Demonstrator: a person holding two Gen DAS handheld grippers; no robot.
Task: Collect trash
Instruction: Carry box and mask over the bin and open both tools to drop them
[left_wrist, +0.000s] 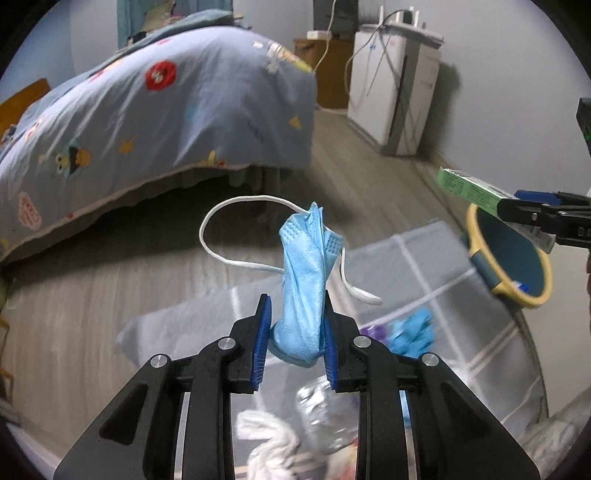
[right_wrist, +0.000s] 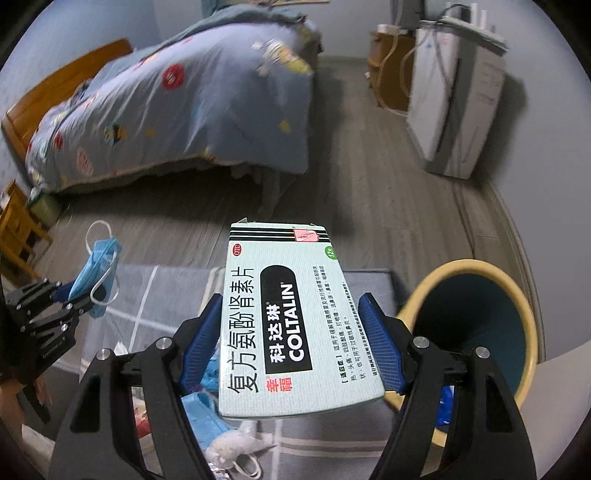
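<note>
My left gripper (left_wrist: 295, 339) is closed on a crumpled blue face mask (left_wrist: 304, 284), its white ear loops hanging free. My right gripper (right_wrist: 291, 343) is clamped on the sides of a pale green medicine box (right_wrist: 288, 317). The yellow-rimmed trash bin (right_wrist: 517, 295) stands at 3 o'clock of the box, just beside it. Below both grippers, at 6 o'clock, a grey mat (left_wrist: 424, 258) carries more litter: white tissue (left_wrist: 269, 439) and crumpled foil (left_wrist: 321, 413).
</note>
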